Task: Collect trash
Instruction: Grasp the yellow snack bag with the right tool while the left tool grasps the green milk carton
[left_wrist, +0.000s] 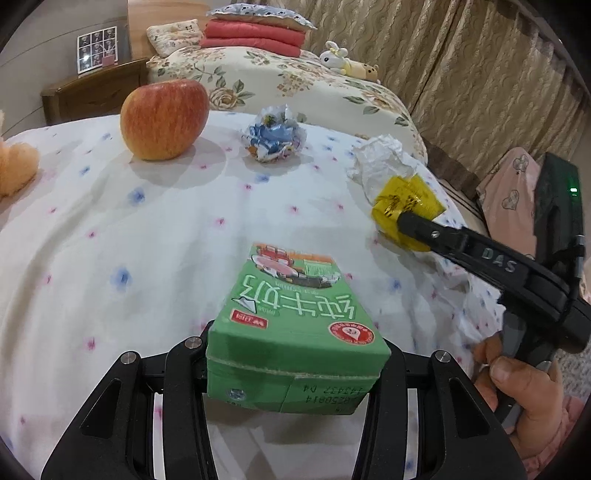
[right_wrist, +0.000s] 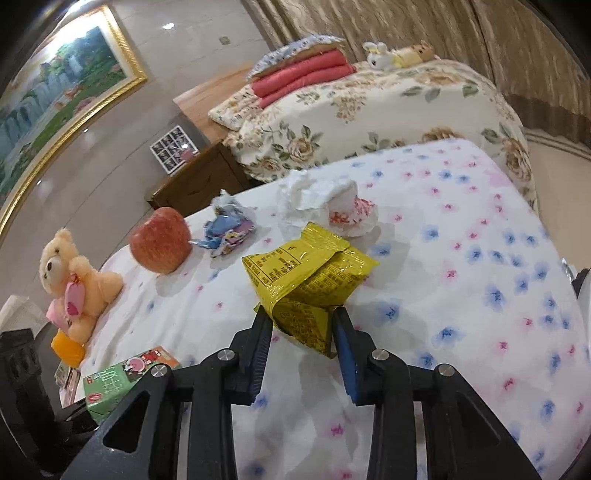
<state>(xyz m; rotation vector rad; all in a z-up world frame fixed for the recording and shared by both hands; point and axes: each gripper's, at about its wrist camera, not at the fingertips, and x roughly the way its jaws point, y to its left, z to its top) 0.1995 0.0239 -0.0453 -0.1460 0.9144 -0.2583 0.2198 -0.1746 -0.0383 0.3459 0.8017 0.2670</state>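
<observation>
— What does each gripper have?

— The left gripper (left_wrist: 295, 354) is clamped on a green rectangular cardboard milk carton (left_wrist: 295, 332), its two fingers pressed against the carton's long sides. The carton lies flat and points away from the camera, raised over the white bedsheet with small blue and pink flowers (left_wrist: 110, 229). The right gripper (right_wrist: 301, 325) is closed on a crinkled yellow foil snack wrapper (right_wrist: 306, 284), pinching its lower folded corner between the blue-padded fingers (right_wrist: 347, 354); the rest of the wrapper stands above the tips.

— And around them?

— In the left wrist view the right gripper (left_wrist: 399, 219) reaches in from the right edge with the yellow wrapper (left_wrist: 406, 206) just beside a crumpled white tissue (left_wrist: 384, 158). Farther back on the sheet sit a crushed blue-and-white printed wrapper ball (left_wrist: 275, 134) and, left of it, a round red-yellow apple (left_wrist: 164, 120), the two apart. In the right wrist view a cream plush teddy bear holding a pink heart (right_wrist: 74, 280) sits near the sheet's left edge, and the green carton (right_wrist: 122, 380) shows at lower left. Beyond is a second bed with a floral quilt (right_wrist: 369, 110), with folded red blankets (right_wrist: 303, 72) stacked on it.
</observation>
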